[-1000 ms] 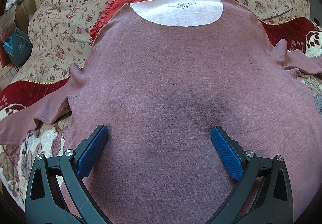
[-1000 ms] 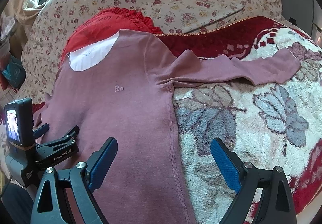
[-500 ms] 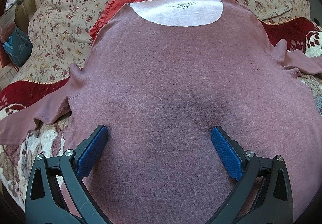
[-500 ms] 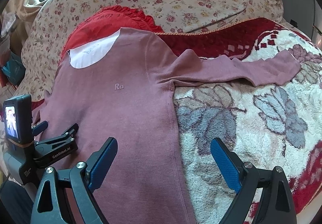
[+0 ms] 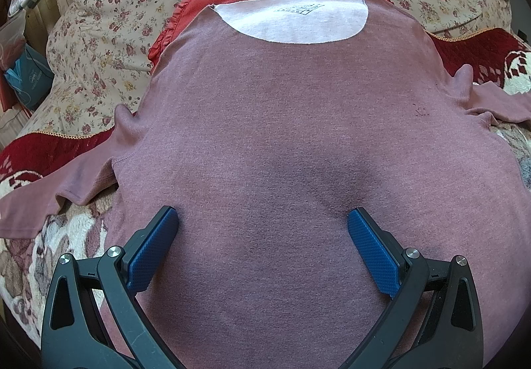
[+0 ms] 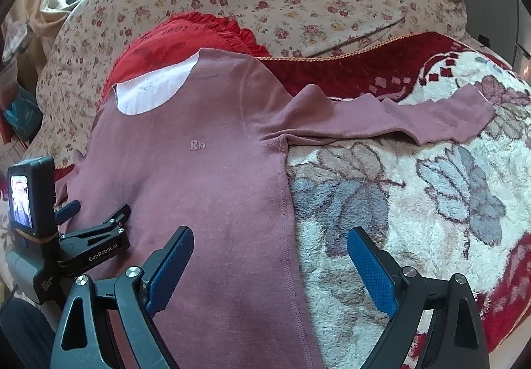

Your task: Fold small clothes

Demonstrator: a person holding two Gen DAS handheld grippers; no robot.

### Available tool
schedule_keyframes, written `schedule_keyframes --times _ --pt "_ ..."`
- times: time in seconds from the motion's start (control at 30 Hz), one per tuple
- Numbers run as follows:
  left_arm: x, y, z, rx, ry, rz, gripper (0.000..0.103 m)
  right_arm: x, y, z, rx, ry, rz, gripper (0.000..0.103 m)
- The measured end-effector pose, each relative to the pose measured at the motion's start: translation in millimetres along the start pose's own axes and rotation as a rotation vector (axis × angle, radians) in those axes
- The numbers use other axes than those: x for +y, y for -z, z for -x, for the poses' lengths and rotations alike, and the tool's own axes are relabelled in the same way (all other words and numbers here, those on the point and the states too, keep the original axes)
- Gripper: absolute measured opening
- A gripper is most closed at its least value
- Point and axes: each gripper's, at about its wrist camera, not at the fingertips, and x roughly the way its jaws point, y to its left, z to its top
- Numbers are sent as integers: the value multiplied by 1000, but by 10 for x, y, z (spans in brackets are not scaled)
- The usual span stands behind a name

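Left wrist view: left gripper wide open, holding nothing, poised over lower middle of shirt. Shirt lies flat on blanket, neckline far ahead, long axis running straight away from tool. Left sleeve out to side.

Right wrist view: right gripper wide open, empty, straddling right side seam. Right sleeve stretches away rightward, nearer this hand. Likely first fold: that sleeve inward.
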Motion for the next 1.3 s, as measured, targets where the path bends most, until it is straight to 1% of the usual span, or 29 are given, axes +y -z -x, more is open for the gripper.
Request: schedule_keyframes --times 0.3,0.43,0.6,0.7,0.8,0.9,0.97,1.07,1.17,1.23,1.3 --pt "0 -1 0 0 0 0 103 -26 -8 95 -25 -61 -32 93" --pt "-2 1 -2 -1 -1 0 103 -55 -14 125 -34 -70 -48 93" --pt "7 0 3 -3 -2 2 103 -60 -16 151 -44 -57 -51 93" --pt "-19 2 0 -2 -12 -4 103 -10 -9 174 -55 -44 -20 93" --pt "-4 -2 -14 1 0 5 103 41 -8 181 -63 -36 5 93" --pt "-18 -6 -21 3 -5 -2 103 53 -8 181 -68 -30 12 93" --pt "-1 -15 -41 11 13 8 103 43 -14 177 -73 -28 6 93" --pt "53 -24 -55 27 63 31 103 18 -37 151 -78 -18 -7 93" --pt "77 -41 -4 40 107 13 102 20 -58 117 -81 -7 -8 93" --pt "160 -54 113 30 133 33 102 51 -57 124 -87 1 6 93" --pt "325 -88 288 4 136 81 102 100 -47 147 -100 12 35 93"
